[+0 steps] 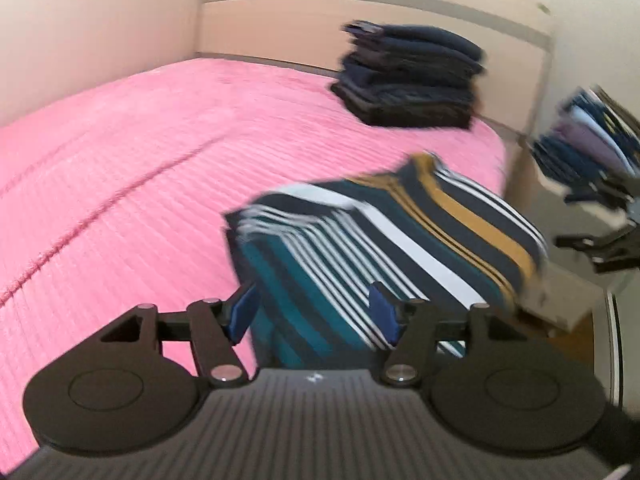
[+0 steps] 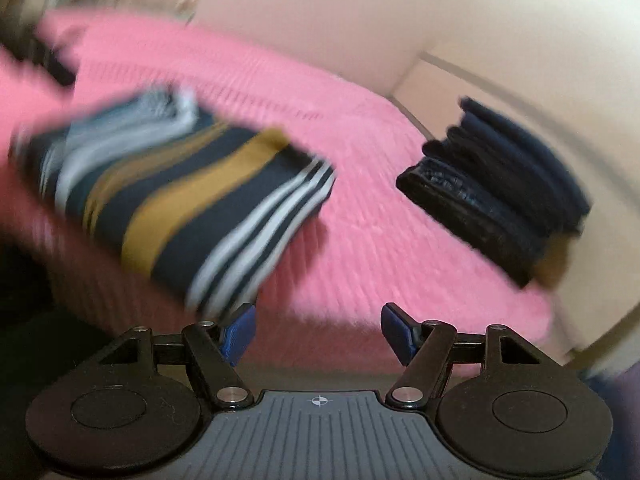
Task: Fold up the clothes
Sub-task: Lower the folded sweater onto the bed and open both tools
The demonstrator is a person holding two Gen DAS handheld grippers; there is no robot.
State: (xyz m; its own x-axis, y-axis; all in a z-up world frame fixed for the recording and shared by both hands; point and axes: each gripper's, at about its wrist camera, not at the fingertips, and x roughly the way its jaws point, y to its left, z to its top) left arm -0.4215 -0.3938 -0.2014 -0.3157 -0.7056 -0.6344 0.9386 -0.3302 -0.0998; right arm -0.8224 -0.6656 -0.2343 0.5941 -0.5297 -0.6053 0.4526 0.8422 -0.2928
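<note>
A folded striped shirt (image 1: 380, 240), teal, navy, white and mustard, lies on the pink bedspread (image 1: 140, 168) near the bed's edge. My left gripper (image 1: 316, 312) is open, with its blue fingers on either side of the shirt's near end. In the right wrist view the same shirt (image 2: 180, 200) lies to the left of my right gripper (image 2: 318, 330), which is open and empty above the bed's edge. Both views are blurred by motion.
A stack of dark folded clothes (image 1: 412, 80) sits by the headboard (image 1: 360, 20) and also shows in the right wrist view (image 2: 500, 184). A pile of mixed clothes (image 1: 588, 152) lies off the bed at the right. The wall runs along the bed's far side.
</note>
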